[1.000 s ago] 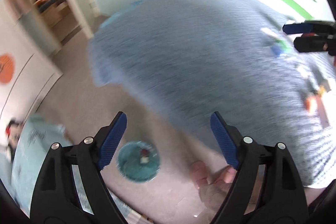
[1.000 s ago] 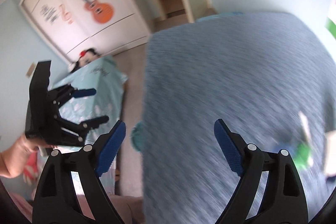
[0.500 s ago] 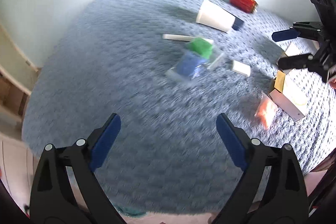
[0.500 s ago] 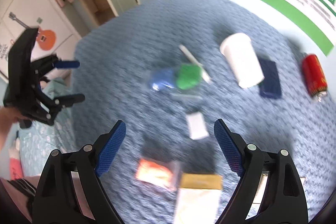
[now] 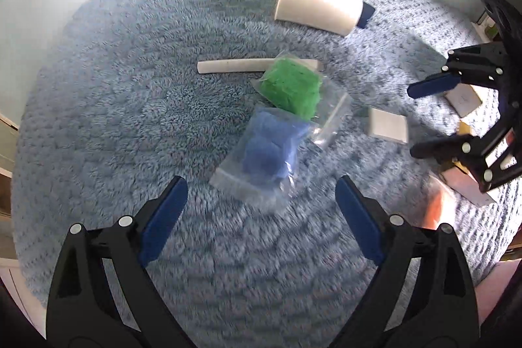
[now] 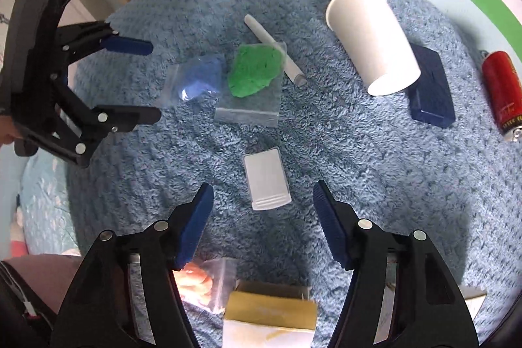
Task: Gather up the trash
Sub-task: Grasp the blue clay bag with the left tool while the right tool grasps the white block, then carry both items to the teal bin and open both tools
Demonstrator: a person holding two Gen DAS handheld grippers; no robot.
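Trash lies scattered on a fluffy blue blanket (image 5: 130, 126). My left gripper (image 5: 261, 201) hovers wide open over a clear bag of blue stuff (image 5: 270, 152); its jaws are closing slightly and touch nothing. A bag of green stuff (image 5: 292, 85) overlaps the blue bag (image 6: 199, 79). My right gripper (image 6: 262, 194) points down at a small white packet (image 6: 266, 180). Its jaws are closing with the packet between the fingertips, pads clear of it. Each gripper shows in the other's view: the left gripper (image 6: 150, 80) and the right gripper (image 5: 430, 118).
A white paper stick (image 5: 235, 66), a tipped white cup (image 6: 372, 38), a navy box (image 6: 430, 87) and a red can (image 6: 500, 90) lie farther back. An orange-filled bag (image 6: 195, 278) and a yellow-white box (image 6: 270, 305) sit under the right gripper. The wall borders the blanket's far side.
Both grippers swung from the bed's edge and floor to above the trash and tilted downward. The right jaws have narrowed; the left jaws stay wide.
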